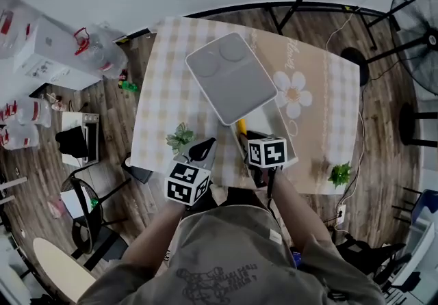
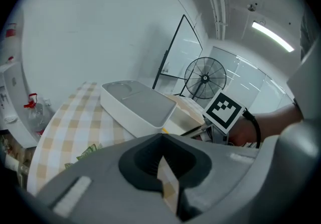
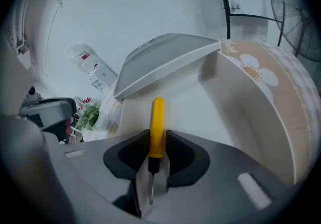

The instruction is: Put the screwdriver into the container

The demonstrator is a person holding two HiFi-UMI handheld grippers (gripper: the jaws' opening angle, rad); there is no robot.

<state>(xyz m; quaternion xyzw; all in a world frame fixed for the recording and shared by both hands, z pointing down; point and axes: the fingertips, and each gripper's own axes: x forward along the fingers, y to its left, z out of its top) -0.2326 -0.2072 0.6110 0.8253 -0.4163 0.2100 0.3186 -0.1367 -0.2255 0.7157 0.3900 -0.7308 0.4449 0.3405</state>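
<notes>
The yellow-handled screwdriver [image 3: 157, 120] is clamped in my right gripper [image 3: 158, 135], its handle pointing forward over the open inside of the white container [image 3: 241, 102]. In the head view the screwdriver [image 1: 241, 126] sticks out from the right gripper [image 1: 246, 139] at the container's [image 1: 272, 113] near end. A grey lid [image 1: 229, 76] lies askew over the container's far part, and that lid [image 3: 165, 60] leaves the near half uncovered. My left gripper [image 1: 202, 149] hovers just left of the container, shut with nothing in it; the left gripper [image 2: 161, 140] sees the lid [image 2: 143, 101] ahead.
The table [image 1: 161, 102] wears a checked cloth with a flower print [image 1: 293, 89]. Small green plants stand at its near left [image 1: 180, 137] and near right [image 1: 340, 174]. A fan [image 1: 419, 20] stands on the floor to the right, boxes and bottles [image 1: 48, 50] to the left.
</notes>
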